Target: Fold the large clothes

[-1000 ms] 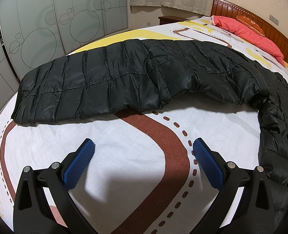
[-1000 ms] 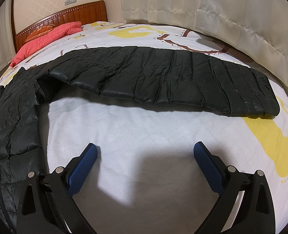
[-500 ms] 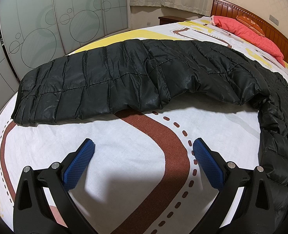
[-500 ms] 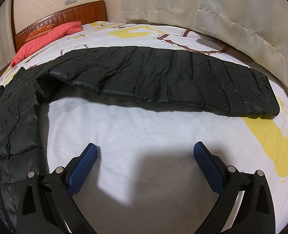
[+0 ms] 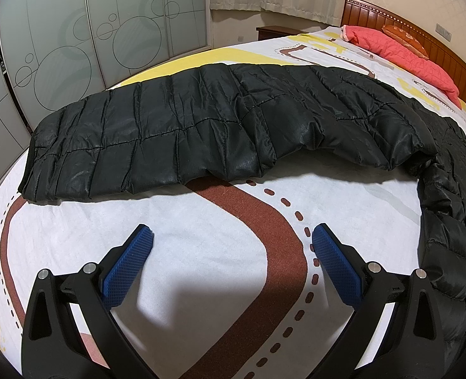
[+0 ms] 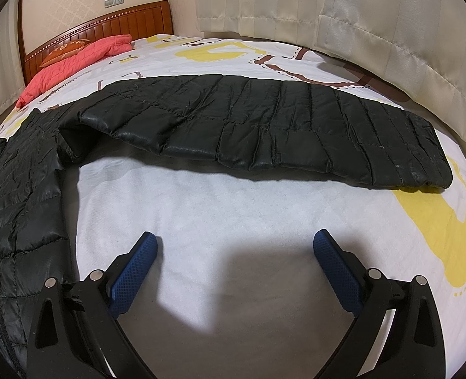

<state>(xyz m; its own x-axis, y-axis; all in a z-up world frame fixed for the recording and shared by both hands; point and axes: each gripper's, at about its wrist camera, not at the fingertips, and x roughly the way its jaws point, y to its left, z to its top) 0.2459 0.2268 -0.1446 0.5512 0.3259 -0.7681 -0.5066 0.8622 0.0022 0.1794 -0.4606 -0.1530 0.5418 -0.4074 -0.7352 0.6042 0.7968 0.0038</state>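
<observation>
Nothing has shifted over the last second: the left tool [image 5: 231, 240] and right tool [image 6: 235, 246] hover spread and empty over the bed [image 5: 201, 221]. Beyond each, a sleeve [image 5: 157, 139] of the black jacket [image 6: 15, 189] lies stretched flat and untouched. Judging by this, folding has not begun; a sleeve likely comes first.

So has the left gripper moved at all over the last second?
No. The left gripper sits in the same spot against the brown road stripe on the bedsheet, jaws open.
</observation>
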